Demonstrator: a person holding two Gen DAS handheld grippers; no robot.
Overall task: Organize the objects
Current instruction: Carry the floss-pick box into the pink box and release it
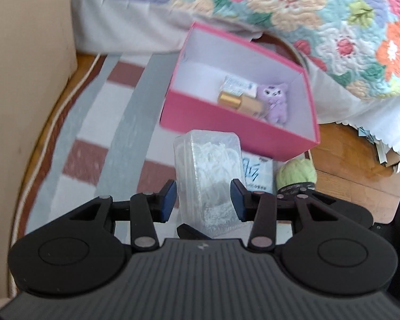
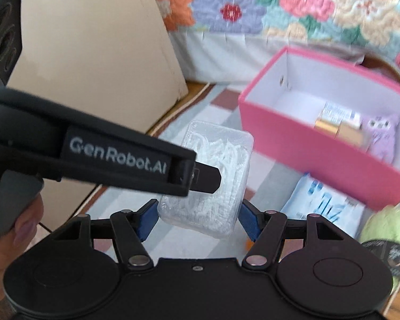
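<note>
The left claw (image 1: 204, 200) grips a clear plastic case (image 1: 208, 170) of white picks by its near end, just in front of the pink box (image 1: 237, 122). The right claw (image 2: 198, 220) stands spread either side of the same case without pinching. To do this well, I'd carry the case level over the box's near wall and release low, beside the gold tube (image 1: 238, 102) and purple plush (image 1: 274, 101). Both claws point toward the box, the left crossing in front of the right
</note>
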